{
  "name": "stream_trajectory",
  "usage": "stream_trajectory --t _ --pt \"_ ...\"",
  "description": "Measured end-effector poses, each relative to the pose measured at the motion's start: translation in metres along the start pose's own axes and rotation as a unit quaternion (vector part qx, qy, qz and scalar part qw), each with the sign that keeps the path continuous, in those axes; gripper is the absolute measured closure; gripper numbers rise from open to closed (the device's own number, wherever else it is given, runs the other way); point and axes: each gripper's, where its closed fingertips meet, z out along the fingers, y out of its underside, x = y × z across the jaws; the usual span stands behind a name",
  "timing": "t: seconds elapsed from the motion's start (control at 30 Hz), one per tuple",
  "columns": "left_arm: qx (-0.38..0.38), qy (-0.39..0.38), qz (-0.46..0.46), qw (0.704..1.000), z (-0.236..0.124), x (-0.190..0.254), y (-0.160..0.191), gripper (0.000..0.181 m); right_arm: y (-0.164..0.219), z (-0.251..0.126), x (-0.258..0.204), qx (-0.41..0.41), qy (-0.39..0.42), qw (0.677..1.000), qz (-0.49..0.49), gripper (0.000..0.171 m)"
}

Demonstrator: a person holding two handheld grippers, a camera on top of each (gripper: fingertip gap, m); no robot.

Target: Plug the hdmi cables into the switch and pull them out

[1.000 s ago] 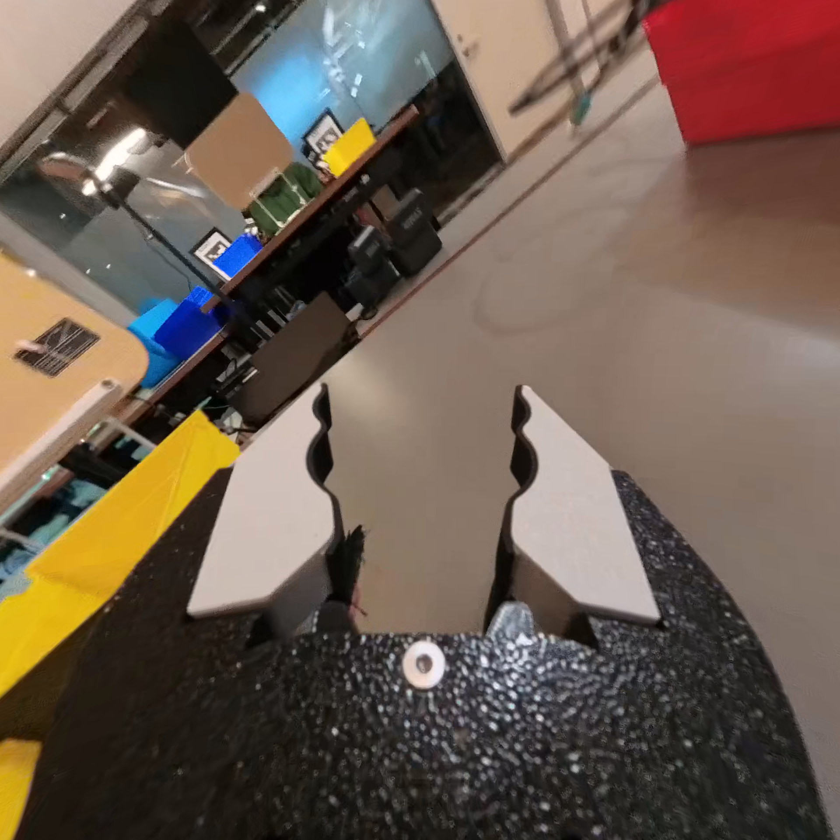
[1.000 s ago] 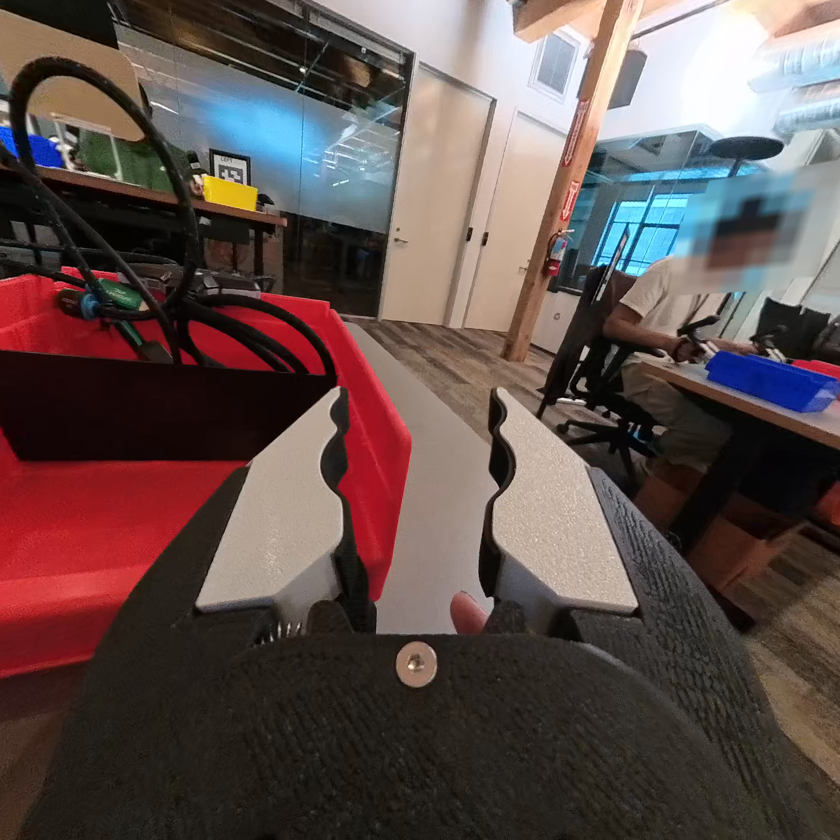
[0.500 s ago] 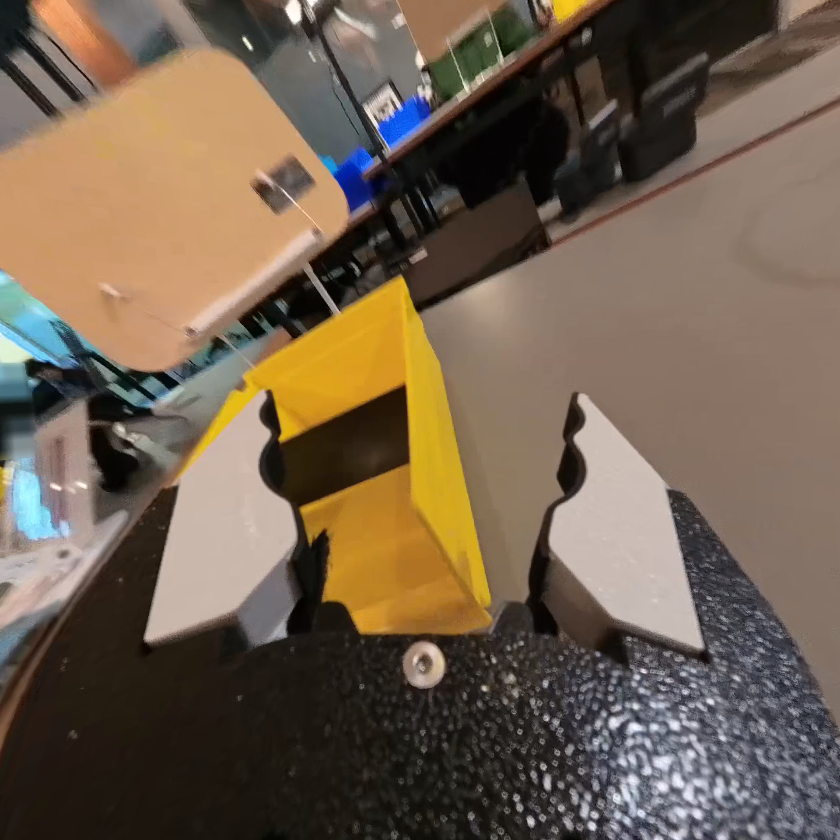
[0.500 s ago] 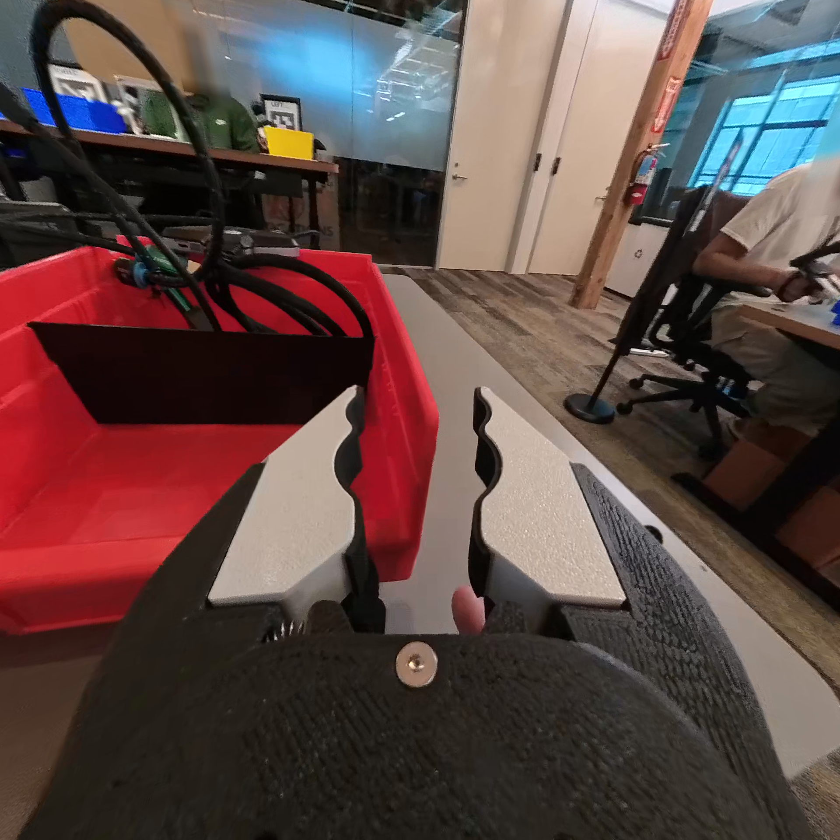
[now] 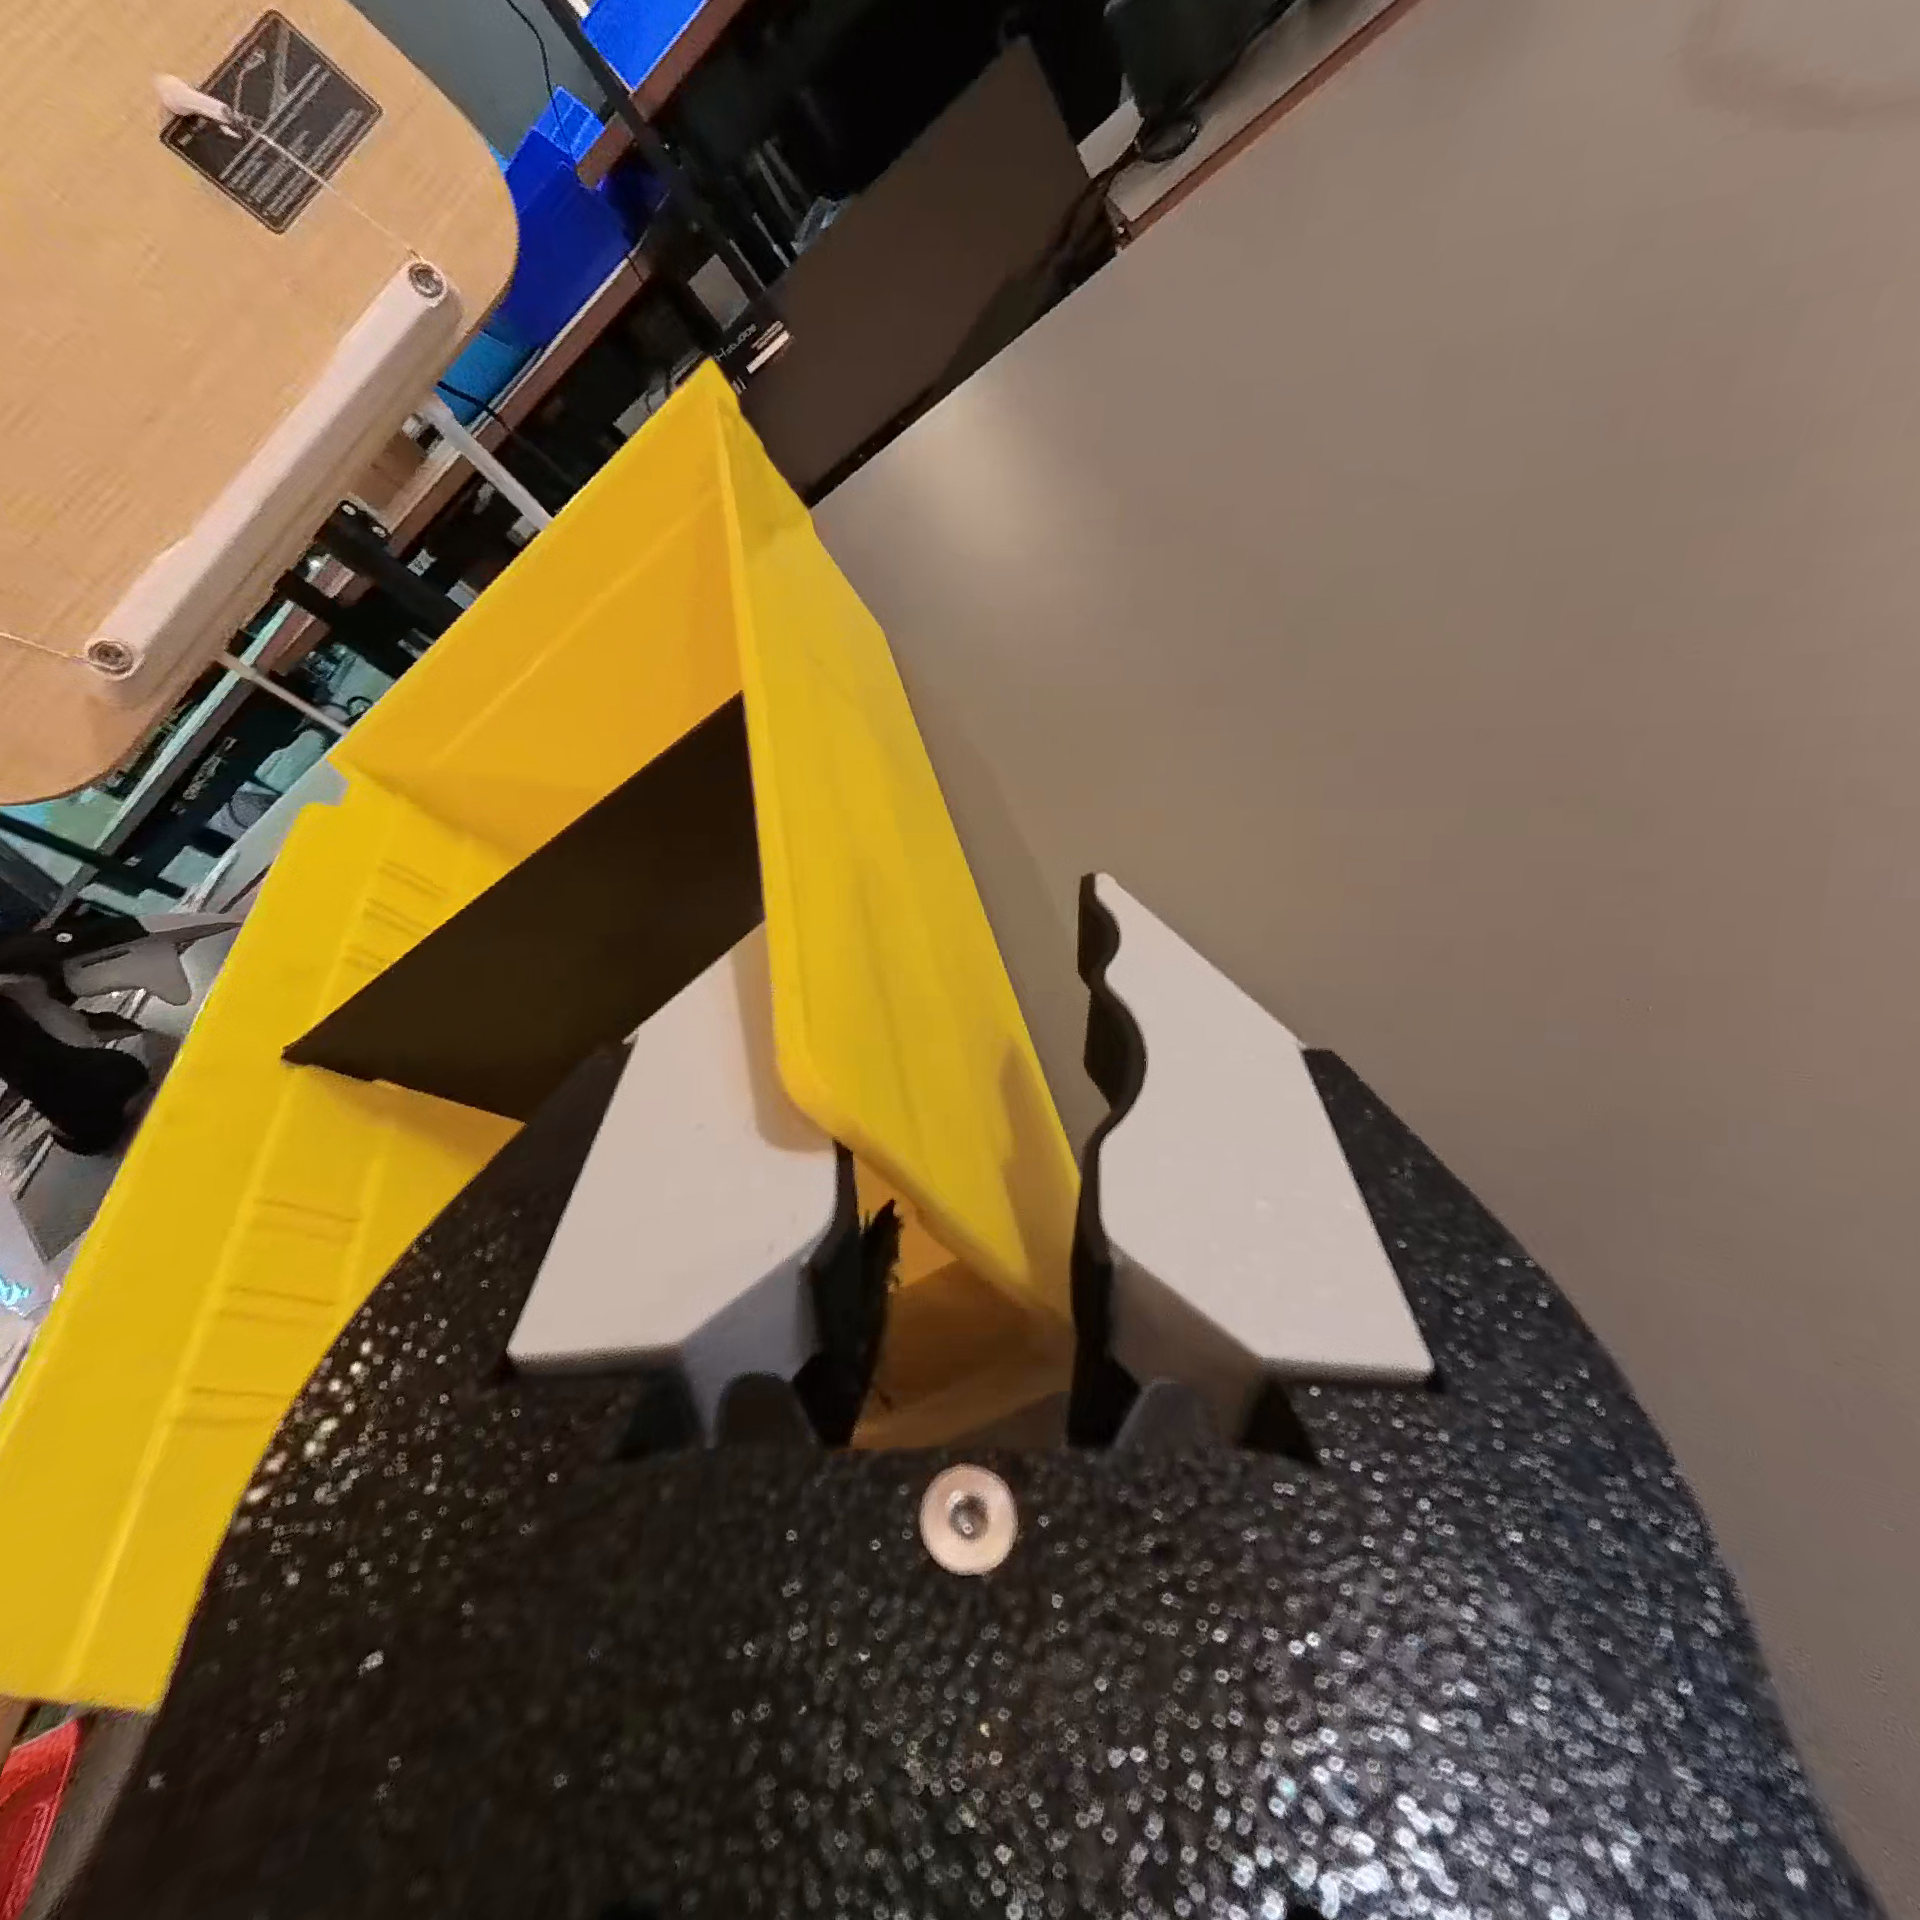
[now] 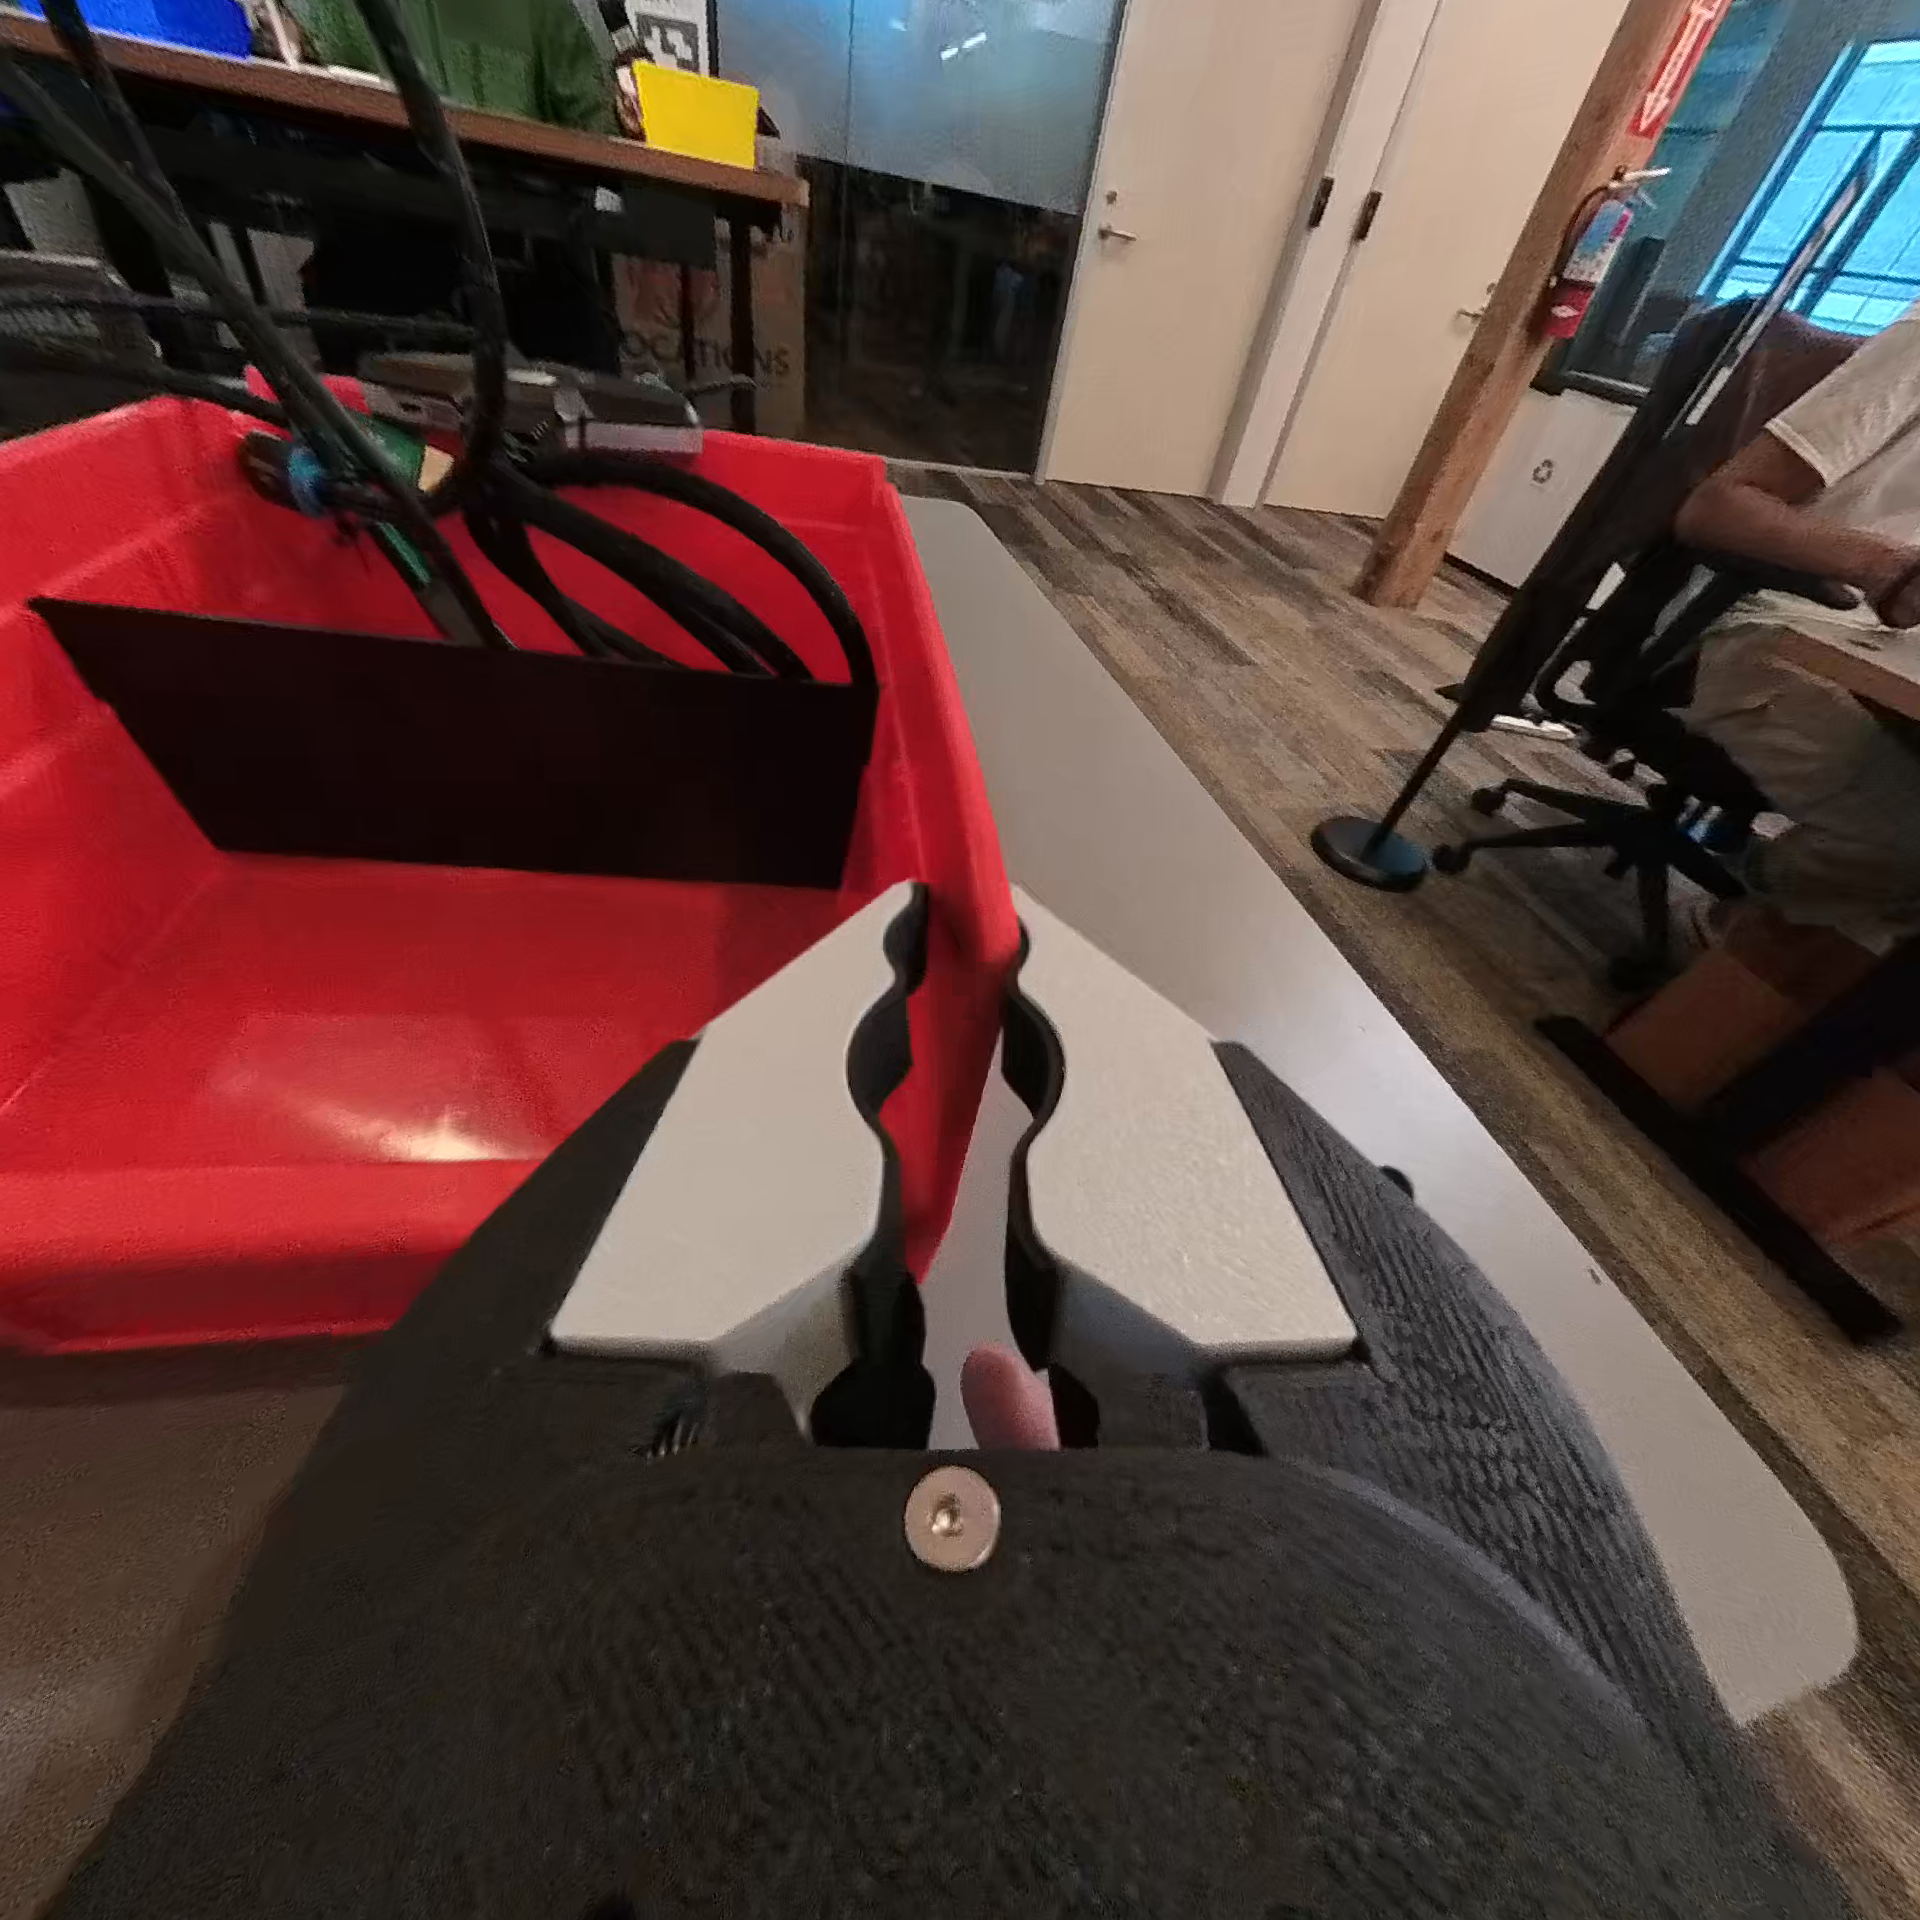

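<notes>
- The HDMI cables (image 6: pixel 623 582) lie as a loose black bundle in the far compartment of the red bin (image 6: pixel 312 1039), behind its black divider (image 6: pixel 468 748); a dark flat box that may be the switch (image 6: pixel 582 416) rests on the bin's far rim, though that cannot be told for sure.
- The cables look thick, braided and springy — light to lift, but likely to drag their neighbours along. The rigid plug housing is the sound place to grip, not the soft cord; no plug is clearly visible here.
- The right gripper (image 6: pixel 966 1039) straddles the red bin's near right wall, the jaws narrowed around it; whether they actually pinch it cannot be told. A fingertip (image 6: pixel 1003 1397) shows at the base of the jaws.
- The left gripper (image 5: pixel 935 1049) has the yellow bin's (image 5: pixel 520 727) right wall between its jaws, the wall lying against the right pad; a firm clamp cannot be confirmed. This bin also has a black divider (image 5: pixel 540 935).
- Both bins stand on the grey tabletop (image 5: pixel 1455 623); a seated person (image 6: pixel 1829 582) is at a desk off to the right.
- Compared with half a second earlier, the right jaws are much closer together and now enclose the red wall — before, they hung beside the bin. The left gripper has advanced onto the yellow bin and its gap has narrowed.
</notes>
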Motion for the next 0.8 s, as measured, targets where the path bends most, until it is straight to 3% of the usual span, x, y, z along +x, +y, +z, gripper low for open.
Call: stream_trajectory --t 0.2,0.53,0.8 --pt "0.011 0.014 0.005 1.000 -0.016 0.002 0.005 0.142 -0.002 -0.002 -0.009 0.008 -0.057 0.997 0.059 0.171" --pt "0.015 0.092 0.057 0.994 -0.067 0.016 0.027 0.137 -0.009 0.000 -0.058 0.017 -0.136 0.990 0.026 0.165" --pt "0.020 0.160 0.106 0.981 -0.111 0.017 0.052 0.139 -0.016 0.000 -0.105 0.021 -0.137 0.990 -0.020 0.164"
